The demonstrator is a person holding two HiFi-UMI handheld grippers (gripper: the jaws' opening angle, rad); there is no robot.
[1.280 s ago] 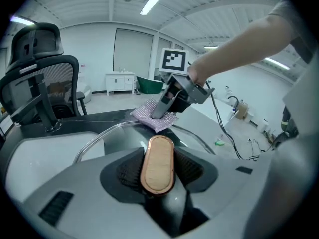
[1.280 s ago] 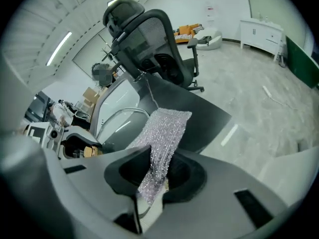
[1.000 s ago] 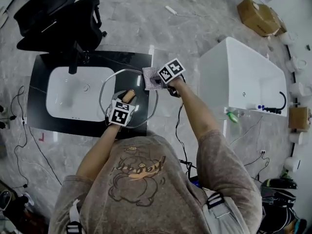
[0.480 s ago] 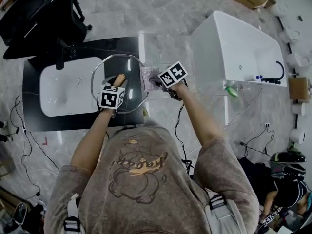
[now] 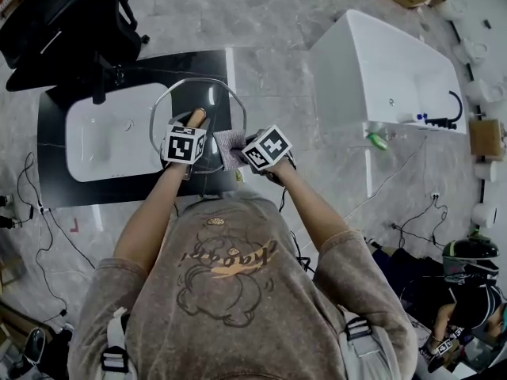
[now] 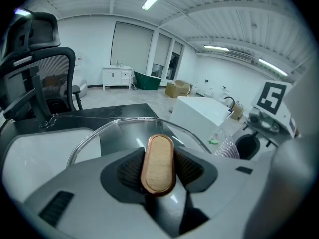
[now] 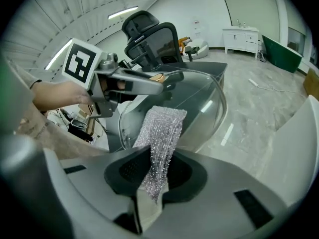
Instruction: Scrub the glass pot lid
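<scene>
The glass pot lid [image 5: 212, 93] is held up over the black counter by its wooden handle [image 5: 196, 117]. My left gripper [image 5: 192, 127] is shut on that handle [image 6: 158, 163], and the clear dome [image 6: 109, 133] spreads out beyond the jaws. My right gripper [image 5: 242, 146] is shut on a silvery scrub cloth [image 5: 229, 145], which lies against the lid's near right edge. In the right gripper view the cloth [image 7: 162, 138] hangs up from the jaws onto the glass [image 7: 202, 101], with the left gripper [image 7: 132, 81] just behind it.
A white sink [image 5: 103, 137] with a black faucet [image 5: 99, 85] is set in the black counter [image 5: 55, 188] under the lid. A black office chair [image 5: 55, 14] stands behind it. A white bathtub [image 5: 380, 70] is at the right, with a green bottle [image 5: 378, 141]. Cables run over the floor.
The right gripper has drawn the cloth from the lid's far right rim toward me, to its near right edge close to the left gripper. The left gripper still holds the handle.
</scene>
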